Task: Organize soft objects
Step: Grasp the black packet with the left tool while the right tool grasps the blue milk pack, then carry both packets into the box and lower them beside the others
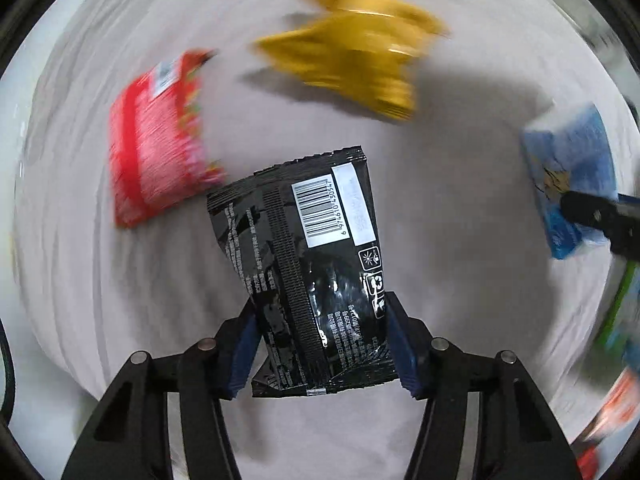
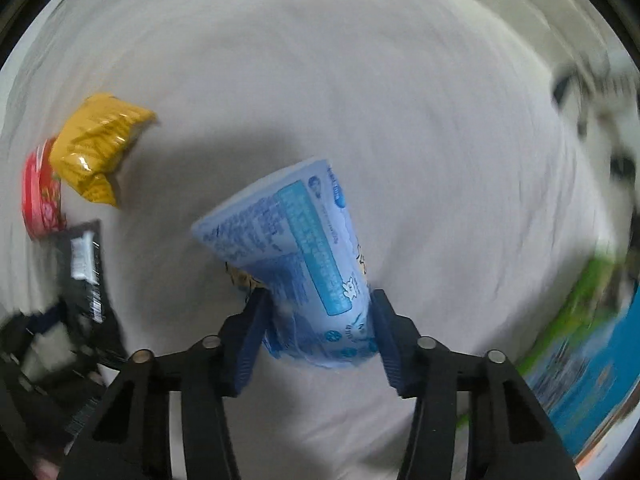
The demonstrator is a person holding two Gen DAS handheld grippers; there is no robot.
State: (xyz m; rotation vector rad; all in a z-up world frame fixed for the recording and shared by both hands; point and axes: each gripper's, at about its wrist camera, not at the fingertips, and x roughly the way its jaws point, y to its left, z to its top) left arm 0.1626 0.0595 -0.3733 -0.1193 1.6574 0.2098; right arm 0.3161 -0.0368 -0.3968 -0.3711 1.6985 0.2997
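Left tool clamps black packet | right tool clamps blue packet | I'd lift both slowly, clear of yellow packet, upper frame.

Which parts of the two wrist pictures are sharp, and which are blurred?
Left wrist view: the black packet between the fingers is sharp, its barcode readable; the red packet and yellow packet are smeared by motion. Right wrist view: the light blue packet is fairly sharp, while the white surface and everything at the edges streak.
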